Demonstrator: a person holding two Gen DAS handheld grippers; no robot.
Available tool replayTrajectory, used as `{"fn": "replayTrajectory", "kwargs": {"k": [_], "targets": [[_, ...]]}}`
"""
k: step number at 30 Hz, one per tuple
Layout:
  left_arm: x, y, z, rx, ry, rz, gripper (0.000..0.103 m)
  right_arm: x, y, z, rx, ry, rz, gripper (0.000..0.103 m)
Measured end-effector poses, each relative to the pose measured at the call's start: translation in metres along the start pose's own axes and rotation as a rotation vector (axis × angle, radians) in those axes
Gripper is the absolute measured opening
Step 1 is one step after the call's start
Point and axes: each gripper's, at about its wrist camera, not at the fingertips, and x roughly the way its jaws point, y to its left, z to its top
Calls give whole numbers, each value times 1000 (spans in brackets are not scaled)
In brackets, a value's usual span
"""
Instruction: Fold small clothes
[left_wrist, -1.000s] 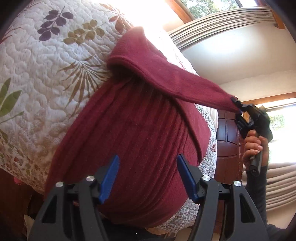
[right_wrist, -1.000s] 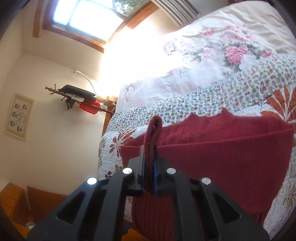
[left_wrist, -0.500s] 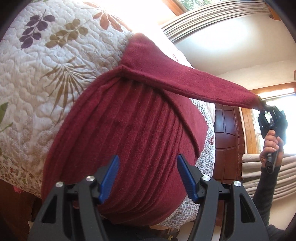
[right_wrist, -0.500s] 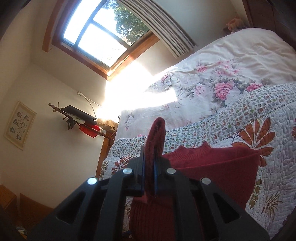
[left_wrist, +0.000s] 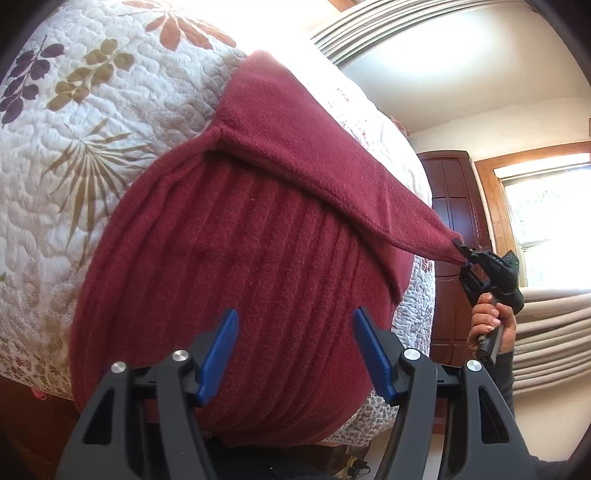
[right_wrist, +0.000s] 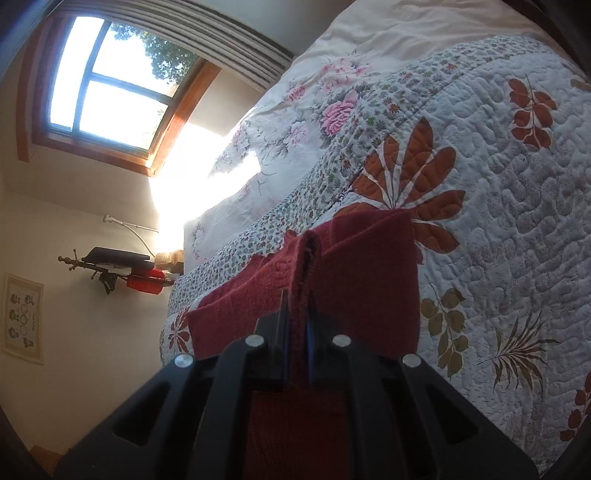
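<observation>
— Sweater (left_wrist: 229, 280): dark red, ribbed, spread across the middle of the left wrist view on the quilt (left_wrist: 74, 155) of the bed. Hem hanging over the bed edge at the bottom of the frame.

— Sleeve?

— Sleeve (left_wrist: 332, 177) drawn out taut from the shoulder at upper centre, slanting down to the right edge. Cuff pinched in the right gripper (left_wrist: 462, 252) at mid right, gripper handle wrapped by the person's hand (left_wrist: 489, 325) just below.

— Same from the right wrist view?

— Yes. Right gripper (right_wrist: 297, 325) at lower centre, fingers (right_wrist: 282, 332) pressed together on the cuff (right_wrist: 304, 258), knit edge poking up between them. Rest of the sweater (right_wrist: 365, 288) folded behind the cuff, lying on the quilt (right_wrist: 498, 192) with its red and olive leaf prints.

— Left gripper?

— Left gripper (left_wrist: 295, 354) at the bottom of its own view, blue pads (left_wrist: 218, 358) spread wide apart, holding nothing. Poised over the lower body of the sweater; contact with the cloth not possible to tell.

— Surroundings?

— Floral sheet (right_wrist: 325, 96) beyond the quilt in the upper centre of the right wrist view, window (right_wrist: 107, 85) at upper left, wall rack (right_wrist: 114, 269) with dark and red items at mid left, framed picture (right_wrist: 22, 317) at far left. Dark wooden cabinet (left_wrist: 458, 206) at the right of the left wrist view.
</observation>
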Motion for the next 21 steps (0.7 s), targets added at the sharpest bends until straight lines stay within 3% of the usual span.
{"fn": "replayTrajectory", "kwargs": {"k": [6, 8, 12, 15, 21], "targets": [[10, -15, 2, 19, 21, 16, 65, 28, -45, -7, 58, 52, 0, 6], [12, -20, 2, 24, 26, 21, 65, 39, -59, -7, 79, 91, 14, 11], [15, -29, 0, 30, 21, 20, 65, 19, -79, -8, 94, 50, -18, 17], [18, -35, -5, 28, 18, 20, 65, -8, -74, -12, 70, 12, 39, 17], [23, -52, -25, 37, 1, 23, 65, 18, -57, -29, -37, 131, 64, 17]]}}
